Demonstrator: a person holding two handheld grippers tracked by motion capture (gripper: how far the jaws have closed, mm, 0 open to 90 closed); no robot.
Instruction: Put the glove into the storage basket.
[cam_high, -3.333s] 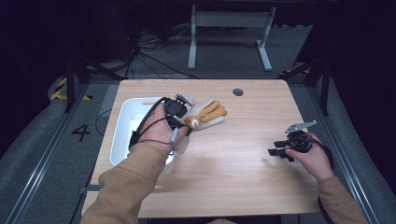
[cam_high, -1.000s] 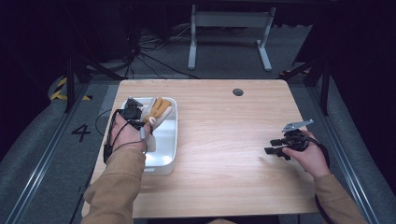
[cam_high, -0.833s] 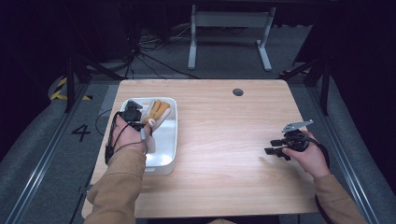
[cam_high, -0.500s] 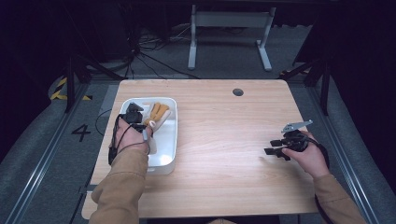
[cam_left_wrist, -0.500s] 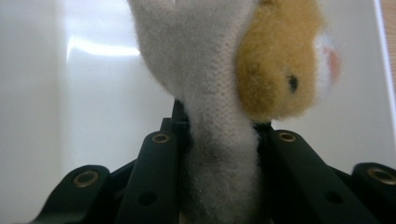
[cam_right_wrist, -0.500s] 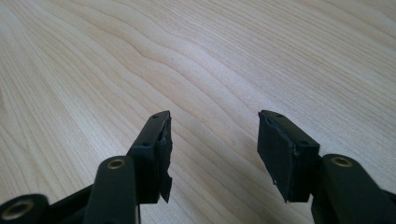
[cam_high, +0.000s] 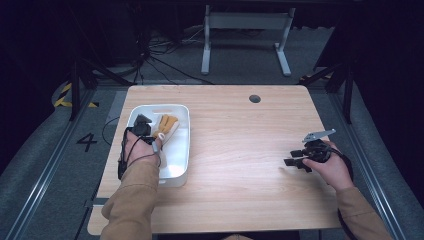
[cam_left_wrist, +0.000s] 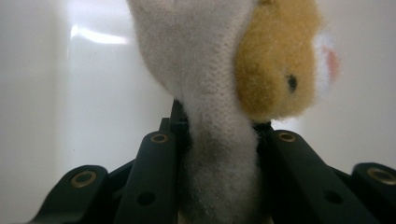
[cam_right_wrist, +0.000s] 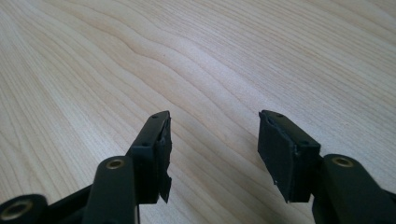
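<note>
While we hold both grippers over the table (cam_high: 240, 150), we list:
Left gripper (cam_high: 141, 125): at nine o'clock, over the white tray (cam_high: 183, 145); our jaws are clamped on the plush toy's white part.
Plush toy (cam_high: 166, 126): tan and white, inside the tray's far half, pinched at its near end; the left gripper view (cam_left_wrist: 275, 70) shows it against the tray's wall.
Right gripper (cam_high: 295, 159): at three o'clock, low over bare wood; our jaws (cam_right_wrist: 212, 144) stand wide apart, gripping nothing.
</note>
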